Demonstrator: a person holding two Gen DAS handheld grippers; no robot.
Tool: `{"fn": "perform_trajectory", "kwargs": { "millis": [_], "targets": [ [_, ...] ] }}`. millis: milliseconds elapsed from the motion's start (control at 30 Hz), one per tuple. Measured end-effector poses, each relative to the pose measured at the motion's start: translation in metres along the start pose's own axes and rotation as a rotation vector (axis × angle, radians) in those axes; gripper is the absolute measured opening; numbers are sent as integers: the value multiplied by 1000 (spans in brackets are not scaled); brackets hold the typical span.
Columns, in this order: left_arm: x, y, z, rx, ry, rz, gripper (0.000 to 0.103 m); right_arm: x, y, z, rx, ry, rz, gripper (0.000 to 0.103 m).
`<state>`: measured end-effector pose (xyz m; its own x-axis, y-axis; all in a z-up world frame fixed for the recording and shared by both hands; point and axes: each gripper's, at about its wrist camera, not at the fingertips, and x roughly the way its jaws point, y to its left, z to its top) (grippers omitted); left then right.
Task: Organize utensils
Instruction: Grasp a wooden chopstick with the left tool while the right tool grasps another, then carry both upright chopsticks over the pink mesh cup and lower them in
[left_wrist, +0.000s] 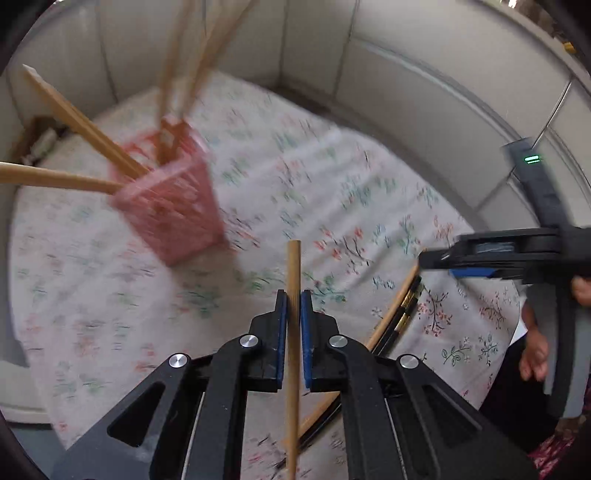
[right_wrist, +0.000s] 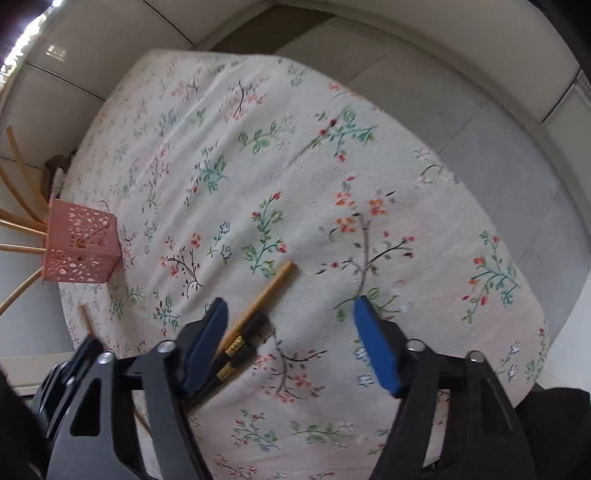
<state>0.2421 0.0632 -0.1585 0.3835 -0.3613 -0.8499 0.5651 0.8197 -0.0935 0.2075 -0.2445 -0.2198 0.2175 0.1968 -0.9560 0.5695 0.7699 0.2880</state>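
My left gripper (left_wrist: 293, 299) is shut on a plain wooden chopstick (left_wrist: 294, 266), which runs lengthwise between the blue pads and sticks out past the tips. Ahead and to the left stands a pink perforated holder (left_wrist: 173, 199) with several wooden chopsticks leaning out of it. My right gripper (right_wrist: 290, 308) hangs open above the cloth with nothing between its pads. Beside its left finger lie a wooden chopstick (right_wrist: 271, 291) and black chopsticks with gold bands (right_wrist: 243, 343). The holder (right_wrist: 81, 245) sits at the table's far left edge in the right wrist view.
A floral tablecloth (right_wrist: 332, 147) covers the round table, and grey floor tiles (right_wrist: 498, 155) lie beyond its edge. The right gripper's body (left_wrist: 498, 254) and a person's hand (left_wrist: 535, 354) fill the right side of the left wrist view.
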Motion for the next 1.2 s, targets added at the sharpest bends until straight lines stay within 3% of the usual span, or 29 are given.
{"fn": "perform_trajectory", "kwargs": {
  "millis": [67, 167, 267, 333, 467, 600, 967, 1200],
  "targets": [
    [-28, -5, 1, -11, -55, -5, 7, 4, 10, 2, 35, 0, -51, 64],
    [-42, -16, 3, -4, -100, 39, 7, 10, 33, -2, 37, -15, -127, 52],
    [-59, -16, 3, -12, -142, 51, 7, 17, 60, -9, -5, -46, -175, 35],
    [-67, -15, 2, -18, -165, 60, 7, 22, 73, -12, -24, -56, -161, 14],
    [-74, -14, 0, -35, -196, 69, 7, 27, 84, -15, -69, -89, -114, 11],
    [-84, -14, 0, -45, -222, 79, 7, 21, 81, -21, -90, -113, 24, 6],
    [-102, -29, -7, -66, -307, 96, 6, -78, 53, -56, -301, -382, 312, 6],
    [-130, -40, -16, -127, -407, 52, 6, -128, 37, -81, -403, -498, 378, 6]
  ]
}}
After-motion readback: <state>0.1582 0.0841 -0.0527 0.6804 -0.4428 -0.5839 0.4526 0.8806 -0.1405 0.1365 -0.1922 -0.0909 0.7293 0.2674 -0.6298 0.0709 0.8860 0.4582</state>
